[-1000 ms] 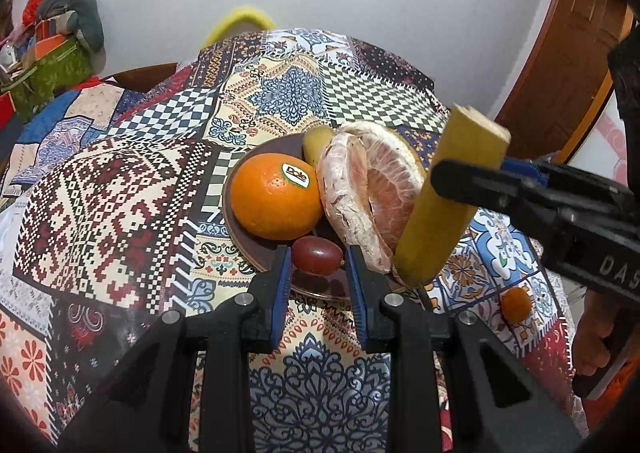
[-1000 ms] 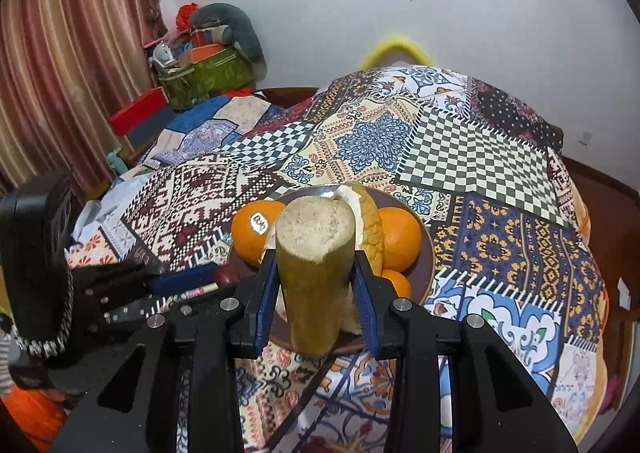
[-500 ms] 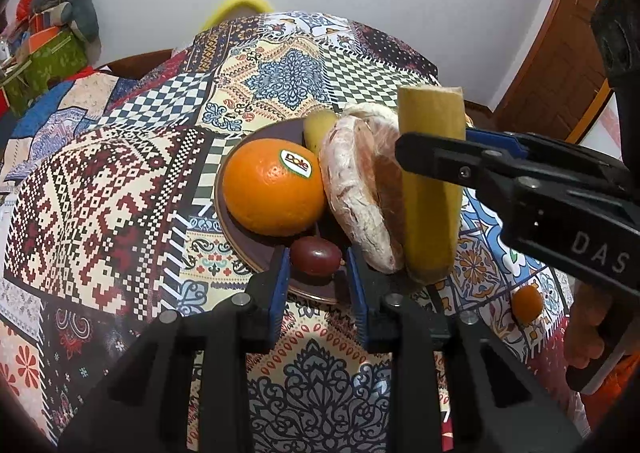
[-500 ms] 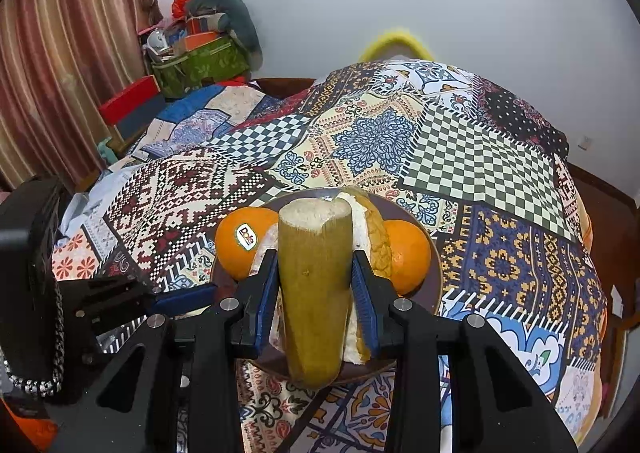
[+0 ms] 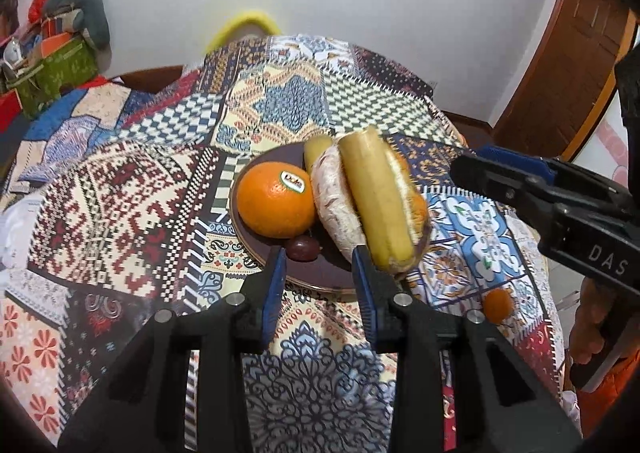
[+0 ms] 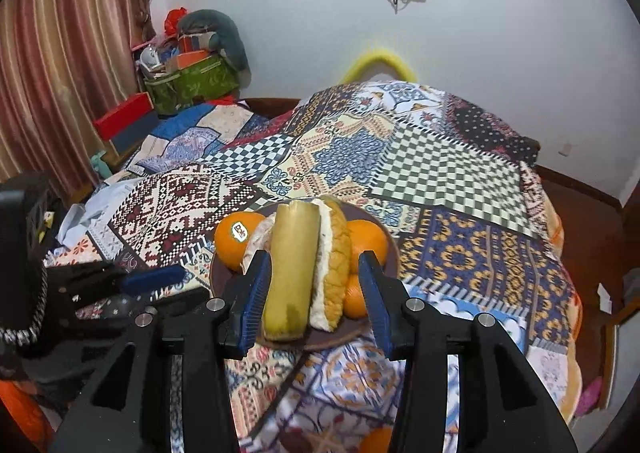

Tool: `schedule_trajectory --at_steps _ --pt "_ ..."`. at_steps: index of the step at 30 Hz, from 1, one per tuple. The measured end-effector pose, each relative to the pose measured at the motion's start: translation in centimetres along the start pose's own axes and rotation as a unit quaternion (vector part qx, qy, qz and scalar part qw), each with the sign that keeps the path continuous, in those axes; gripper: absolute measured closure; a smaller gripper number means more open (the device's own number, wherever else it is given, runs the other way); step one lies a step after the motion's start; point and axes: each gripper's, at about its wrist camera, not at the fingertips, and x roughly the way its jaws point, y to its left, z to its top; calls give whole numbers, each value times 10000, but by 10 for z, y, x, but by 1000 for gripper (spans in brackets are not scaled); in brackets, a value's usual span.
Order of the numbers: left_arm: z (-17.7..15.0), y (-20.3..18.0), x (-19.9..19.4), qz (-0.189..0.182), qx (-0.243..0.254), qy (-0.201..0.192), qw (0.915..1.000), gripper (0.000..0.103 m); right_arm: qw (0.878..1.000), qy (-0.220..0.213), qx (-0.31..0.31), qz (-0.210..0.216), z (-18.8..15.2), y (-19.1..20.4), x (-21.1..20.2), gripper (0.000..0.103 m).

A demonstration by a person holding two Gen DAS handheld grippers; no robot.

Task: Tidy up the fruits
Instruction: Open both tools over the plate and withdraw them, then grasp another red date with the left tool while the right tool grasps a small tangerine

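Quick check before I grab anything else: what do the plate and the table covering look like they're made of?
Plate: dark brown, smooth and slightly glossy with a thin pale rim edge, probably glazed ceramic or plastic. Table covering: printed patchwork-pattern fabric, matte, draping in soft folds over the edge; likely cotton, though a wipeable coating can't be excluded.

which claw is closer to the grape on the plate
Left. The left claw sits open right at the grape, which lies just ahead of its tips. The right claw is open around the banana piece, across the plate.

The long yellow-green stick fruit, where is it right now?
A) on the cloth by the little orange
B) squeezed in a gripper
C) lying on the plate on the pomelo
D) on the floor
C: the stick fruit lies across the pomelo on the plate, and the right gripper is open around it.
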Motion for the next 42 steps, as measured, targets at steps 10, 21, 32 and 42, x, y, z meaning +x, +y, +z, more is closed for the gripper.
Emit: schedule_trajectory --at_steps 10,21,32,42 --pt "-6 -32 -47 -23 172 -243 9996 64 9996 -129 69 -232 -29 -16 -57 61" --pt "-33 -70 -40 -208 325 71 9992 64 9990 106 232 -371 -68 -31 -74 61" --pt "-61 -103 8 -477 555 698 9949 64 9968 543 486 -315 -108 -48 -55 61" --pt "-71 -109 40 -603 656 1001 9910 64 9956 686 630 -116 -115 -61 -40 61"
